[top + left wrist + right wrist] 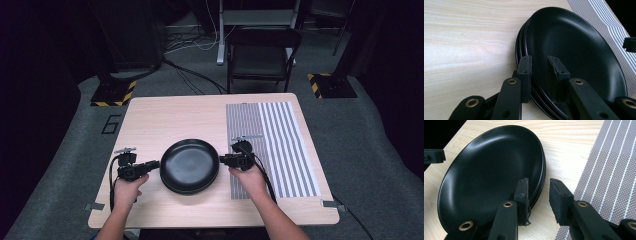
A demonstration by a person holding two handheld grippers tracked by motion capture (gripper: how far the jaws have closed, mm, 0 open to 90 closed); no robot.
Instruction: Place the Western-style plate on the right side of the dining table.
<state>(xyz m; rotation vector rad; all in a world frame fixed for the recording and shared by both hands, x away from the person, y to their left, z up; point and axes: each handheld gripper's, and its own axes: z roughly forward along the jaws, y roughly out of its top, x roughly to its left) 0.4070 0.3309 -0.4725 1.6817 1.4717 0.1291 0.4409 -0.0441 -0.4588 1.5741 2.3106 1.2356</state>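
A stack of black plates [189,165] sits on the light wood table [165,120], near the front centre, its right edge just beside the grey striped mat [272,145]. The top plate [574,50] is empty, nothing in it; several rims show beneath it in both gripper views. The left gripper [539,65] is at the stack's left edge, jaws partly open and straddling the rim: one jaw over the top plate's inside, the other outside the stack, not clamped. The right gripper [538,190] is at the stack's right edge, jaws open at a middling width, one jaw over the plate rim, the other out over the bare table by the mat's edge. In the high view each hand [127,189] holds its gripper level with the stack, one either side.
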